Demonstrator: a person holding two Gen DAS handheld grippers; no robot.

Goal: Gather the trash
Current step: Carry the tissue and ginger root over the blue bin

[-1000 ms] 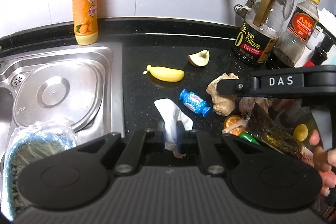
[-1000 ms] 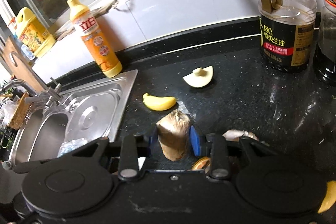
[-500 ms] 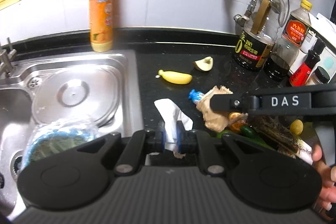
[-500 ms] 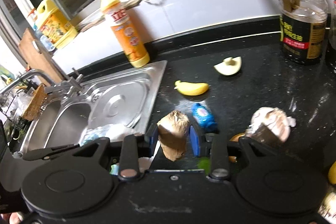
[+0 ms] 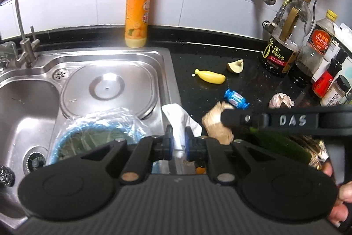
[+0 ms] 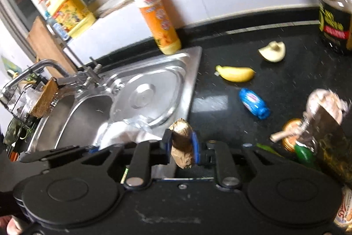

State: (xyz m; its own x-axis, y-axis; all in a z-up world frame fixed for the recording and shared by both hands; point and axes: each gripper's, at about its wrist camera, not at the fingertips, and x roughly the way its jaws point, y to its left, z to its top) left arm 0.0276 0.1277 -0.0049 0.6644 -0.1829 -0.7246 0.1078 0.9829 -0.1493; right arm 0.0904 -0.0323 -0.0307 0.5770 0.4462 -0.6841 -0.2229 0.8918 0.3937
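The left gripper (image 5: 178, 142) pinched the white tissue (image 5: 176, 118); the right gripper (image 6: 182, 144) squeezed the brown paper ball (image 6: 181, 142); the blue-rimmed bin (image 5: 96, 136) sat at nine o'clock, nearer the left.

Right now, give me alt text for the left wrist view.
The left gripper is shut on a white tissue above the sink edge. A bag-lined blue basket sits in the sink; a toy banana and blue candy wrapper lie on the black counter.
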